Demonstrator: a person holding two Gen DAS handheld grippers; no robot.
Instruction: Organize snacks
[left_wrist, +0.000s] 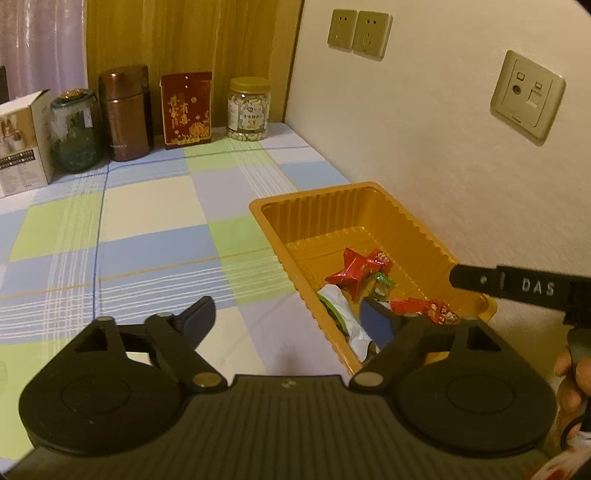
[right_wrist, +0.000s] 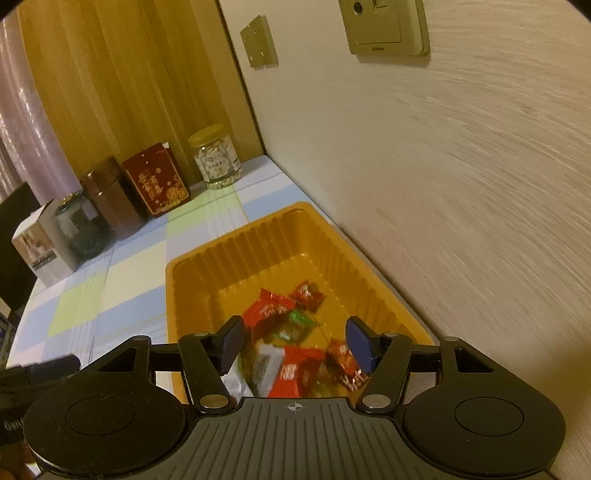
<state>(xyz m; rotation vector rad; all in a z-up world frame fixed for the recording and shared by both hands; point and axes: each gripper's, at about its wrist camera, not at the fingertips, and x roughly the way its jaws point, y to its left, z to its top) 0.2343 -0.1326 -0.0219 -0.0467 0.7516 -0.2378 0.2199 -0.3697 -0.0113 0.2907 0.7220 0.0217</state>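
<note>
Several snacks (right_wrist: 284, 369) lie in the tray (right_wrist: 229, 247) at the table's wall edge. Both grippers, left (left_wrist: 291, 321) and right (right_wrist: 295, 343), spread, empty. None visible outside; likely near done.

The right gripper (right_wrist: 291, 345) hides the near snacks (right_wrist: 280, 365) in the blurred orange tray (right_wrist: 207, 258).

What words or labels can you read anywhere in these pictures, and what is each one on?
"DAS": raised letters on the right tongs, seen from the left wrist view.
"SIEMENS", faint, so uncertain: on the wall socket plate.
Red tin: gold Chinese characters, too blurred to read.
Clear jar: label too small to read.
White box: print too small.
Red snack wrappers in the orange tray: white lettering, blurred.
</note>
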